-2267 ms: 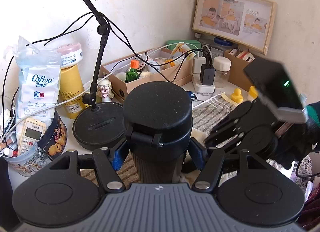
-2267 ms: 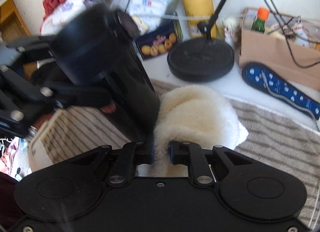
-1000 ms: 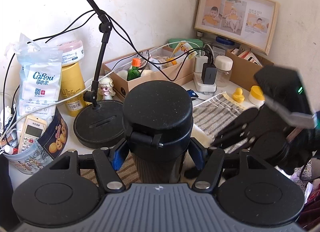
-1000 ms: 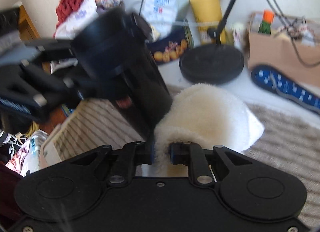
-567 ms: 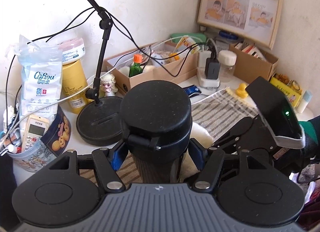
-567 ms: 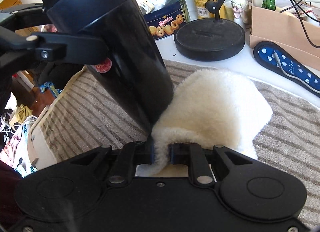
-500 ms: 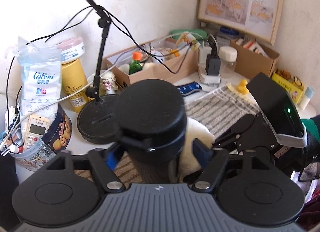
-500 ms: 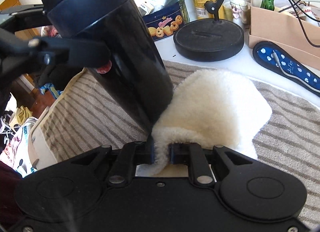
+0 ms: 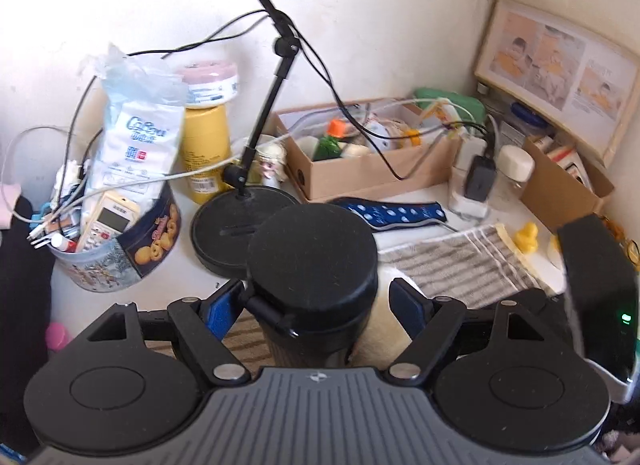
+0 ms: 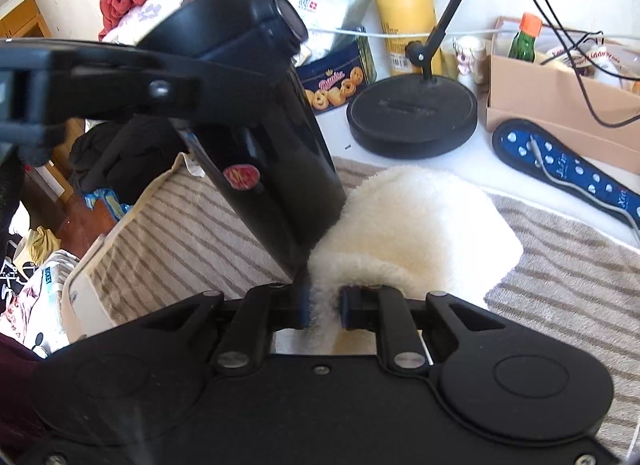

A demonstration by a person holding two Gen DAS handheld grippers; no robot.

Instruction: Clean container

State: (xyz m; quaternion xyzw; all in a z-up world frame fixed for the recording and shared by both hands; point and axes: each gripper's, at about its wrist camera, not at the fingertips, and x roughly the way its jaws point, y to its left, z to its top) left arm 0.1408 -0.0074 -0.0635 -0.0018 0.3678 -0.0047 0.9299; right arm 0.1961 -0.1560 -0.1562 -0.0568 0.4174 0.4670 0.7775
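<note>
A black flask (image 9: 312, 257) with a flip lid stands tilted on the striped towel (image 10: 180, 233). My left gripper (image 9: 316, 305) is open around its lid end, and the blue pads (image 9: 222, 309) stand clear of its sides. In the right wrist view the flask (image 10: 256, 137) leans left, with a left finger (image 10: 120, 81) across it. The right gripper (image 10: 323, 305) is shut on a fluffy cream cloth (image 10: 416, 217), which presses against the flask's lower wall. A strip of the cloth (image 9: 380, 329) shows beside the flask in the left wrist view.
A black stand base (image 9: 236, 225) and a cookie tin (image 9: 120, 249) full of odds sit behind the flask. Further back are a cardboard box (image 9: 360, 169) with cables, a blue spotted strip (image 9: 396, 213) and a yellow duck (image 9: 526, 237). The table's left edge drops to floor clutter (image 10: 44, 265).
The left jaws, earlier clamped on the flask's lid, have spread apart and stand off it. The left view has risen and rolled a little. The right gripper keeps its hold on the cloth.
</note>
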